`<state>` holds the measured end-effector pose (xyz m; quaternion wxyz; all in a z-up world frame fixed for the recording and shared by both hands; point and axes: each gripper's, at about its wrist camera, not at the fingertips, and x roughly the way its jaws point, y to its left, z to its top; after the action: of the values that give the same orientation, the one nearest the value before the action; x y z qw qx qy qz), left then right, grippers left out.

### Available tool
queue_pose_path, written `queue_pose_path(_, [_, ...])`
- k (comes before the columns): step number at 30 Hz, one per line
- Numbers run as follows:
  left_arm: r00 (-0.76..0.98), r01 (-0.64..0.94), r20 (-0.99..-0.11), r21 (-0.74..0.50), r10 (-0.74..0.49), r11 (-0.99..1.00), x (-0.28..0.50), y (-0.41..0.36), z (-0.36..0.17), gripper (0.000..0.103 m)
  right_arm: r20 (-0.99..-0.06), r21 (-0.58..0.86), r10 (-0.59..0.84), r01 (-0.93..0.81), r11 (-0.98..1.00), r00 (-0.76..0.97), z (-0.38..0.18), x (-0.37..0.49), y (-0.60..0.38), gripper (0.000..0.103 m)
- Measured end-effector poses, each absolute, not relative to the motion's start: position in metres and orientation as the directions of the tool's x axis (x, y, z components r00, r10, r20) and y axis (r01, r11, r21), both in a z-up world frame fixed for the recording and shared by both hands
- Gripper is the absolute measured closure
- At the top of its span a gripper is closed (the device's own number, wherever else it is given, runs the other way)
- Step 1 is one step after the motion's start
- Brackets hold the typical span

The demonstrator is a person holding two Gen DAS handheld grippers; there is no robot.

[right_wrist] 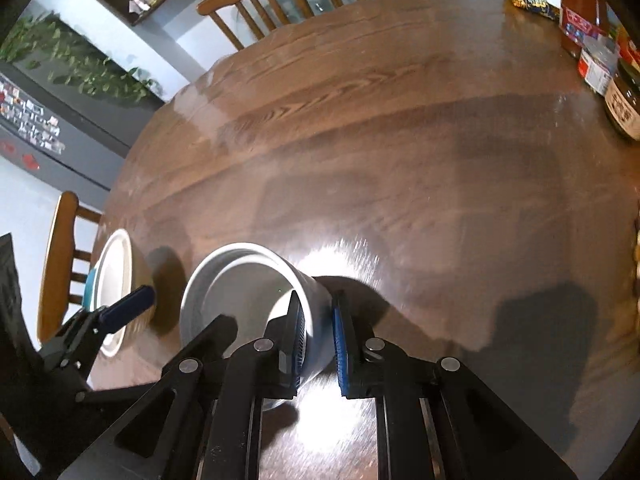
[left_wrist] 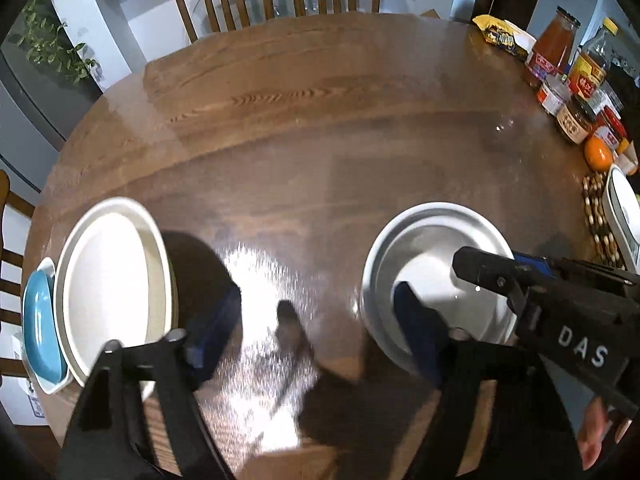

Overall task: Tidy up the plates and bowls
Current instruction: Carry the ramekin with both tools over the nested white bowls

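Our right gripper (right_wrist: pixel 318 344) clamps the wall of the white bowl (right_wrist: pixel 244 280), 1 finger inside and 1 outside, so we can carry it by the rim. The left gripper (left_wrist: pixel 308 320) hangs wide and empty between this bowl and the white plate (left_wrist: pixel 112 280), which rests on the blue dish (left_wrist: pixel 38 320) near the table (left_wrist: pixel 300 120) edge.

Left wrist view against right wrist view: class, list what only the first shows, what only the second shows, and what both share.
Left wrist only: an orange among the jars, and a white tray on a beaded mat.

Right wrist only: the right tool clamping the grey bowl's wall between its pads, and photos pinned on the dark wall.

Both: the wooden table, grey bowl, white plate, blue dish.
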<state>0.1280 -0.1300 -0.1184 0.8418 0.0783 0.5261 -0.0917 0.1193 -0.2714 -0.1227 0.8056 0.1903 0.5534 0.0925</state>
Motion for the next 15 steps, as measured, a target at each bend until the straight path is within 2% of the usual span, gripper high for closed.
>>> queue_pose_path(2, [0.417,0.242,-0.905,0.024,-0.082,0.970,0.122,-0.129,-0.122,0.042,-0.857,0.409,0.360,0.061,0.911,0.370,-0.123,0.111,-0.272,0.089])
queue_pose_path(5, [0.409,0.251,-0.907,0.004,-0.102,0.968,0.113,-0.127,-0.123,0.058,-0.857,0.408,0.362,0.052,0.912,0.367,-0.122,0.102,-0.266,0.089])
queue_pose_path(7, [0.403,0.265,-0.907,-0.013,-0.123,0.964,0.109,-0.130,-0.122,0.078,-0.858,0.401,0.358,0.047,0.915,0.369,-0.123,0.098,-0.259,0.089])
queue_pose_path(10, [0.404,0.279,-0.906,-0.014,-0.130,0.960,0.105,-0.135,-0.122,0.087,-0.858,0.395,0.349,0.050,0.917,0.378,-0.122,0.098,-0.256,0.089])
queue_pose_path(15, [0.403,0.278,-0.904,-0.029,-0.144,0.960,0.102,-0.134,-0.124,0.091,-0.852,0.395,0.343,0.056,0.917,0.395,-0.122,0.093,-0.252,0.089])
